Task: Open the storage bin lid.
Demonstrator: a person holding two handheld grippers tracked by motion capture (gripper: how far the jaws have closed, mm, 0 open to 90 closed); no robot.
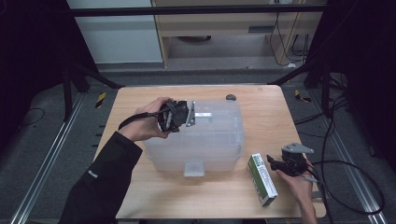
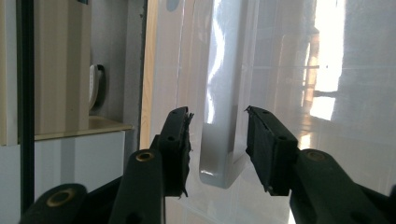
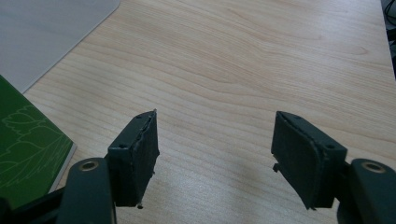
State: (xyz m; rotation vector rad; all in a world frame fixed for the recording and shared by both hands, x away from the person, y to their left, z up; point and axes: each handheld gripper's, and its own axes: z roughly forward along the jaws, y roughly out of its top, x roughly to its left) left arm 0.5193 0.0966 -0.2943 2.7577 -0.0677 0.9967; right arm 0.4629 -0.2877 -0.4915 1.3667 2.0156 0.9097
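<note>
Black jaws of the left gripper (image 2: 218,149) stand apart astride the white latch (image 2: 223,116) of the translucent storage box (image 1: 205,135), pads not touching, at table centre. At four o'clock, the right gripper (image 1: 280,164) stands open over bare wood, just beside the green carton (image 1: 262,178). Pale wooden table (image 1: 261,107); grey floor, cables around.
</note>
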